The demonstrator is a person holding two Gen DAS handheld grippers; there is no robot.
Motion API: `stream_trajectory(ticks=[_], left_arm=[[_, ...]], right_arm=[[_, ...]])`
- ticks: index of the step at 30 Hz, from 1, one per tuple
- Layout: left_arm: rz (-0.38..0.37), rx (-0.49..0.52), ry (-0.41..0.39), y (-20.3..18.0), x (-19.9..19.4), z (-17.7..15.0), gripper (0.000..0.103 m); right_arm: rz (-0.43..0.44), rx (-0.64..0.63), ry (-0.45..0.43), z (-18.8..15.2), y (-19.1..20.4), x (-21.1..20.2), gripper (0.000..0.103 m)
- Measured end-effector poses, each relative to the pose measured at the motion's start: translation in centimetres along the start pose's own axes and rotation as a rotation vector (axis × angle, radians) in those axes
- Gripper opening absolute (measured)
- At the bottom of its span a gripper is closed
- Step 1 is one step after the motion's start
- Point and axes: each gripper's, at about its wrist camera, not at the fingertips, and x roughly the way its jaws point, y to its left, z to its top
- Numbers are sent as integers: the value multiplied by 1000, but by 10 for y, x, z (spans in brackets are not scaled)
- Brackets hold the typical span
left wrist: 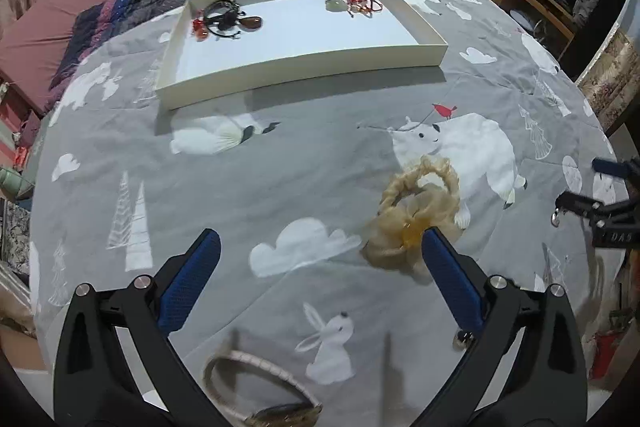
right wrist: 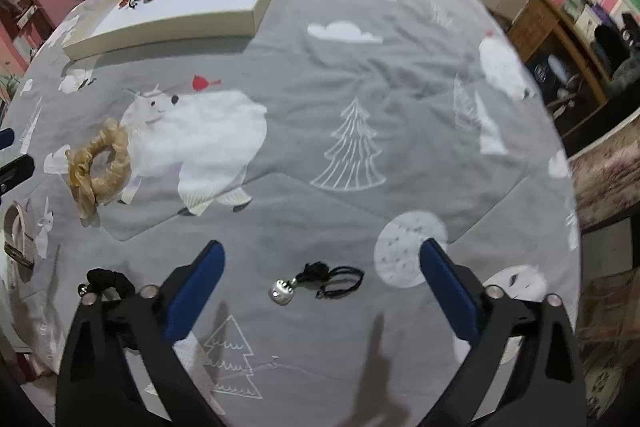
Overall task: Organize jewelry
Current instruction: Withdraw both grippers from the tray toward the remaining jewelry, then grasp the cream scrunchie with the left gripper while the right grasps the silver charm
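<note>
Clearly, the right hand-held gripper (right wrist: 322, 259) was wide apart over the black hair tie (right wrist: 338, 281) on the bed, well away from the white tray (right wrist: 256, 15). Soft and light, it seemed best pinched at its metal charm (right wrist: 282, 294). The left hand-held gripper (left wrist: 320, 247) was apart too, near the blond scrunchie (left wrist: 416, 215).

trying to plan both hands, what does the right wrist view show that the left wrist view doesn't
Only the right wrist view shows the black hair tie with a silver charm lying between the open right gripper's fingers, and a black scrunchie beside its left finger.

Only the left wrist view shows the open left gripper from behind.

Both show the blonde braided scrunchie on the polar bear print, the white tray already holding two clusters of accessories, and a pale headband at the near edge of the grey bedspread.
</note>
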Motion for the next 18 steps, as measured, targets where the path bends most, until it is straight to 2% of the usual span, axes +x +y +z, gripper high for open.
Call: stream_trajectory(ticks=[4,9,13,18], left_arm=[[-41,1,36,-4,10,9,84],[-39,43,47,-16,17,18,83],[-48,66,61,-24,28,26,83],[-65,91,101,-35,49,28,77]], right_arm=[[22,22,44,-4,-2,10,86],[54,59,74,-6,-9,15,78],[79,75,107,-8,-11,23,65],[82,77,131,-11,-10,30,55]])
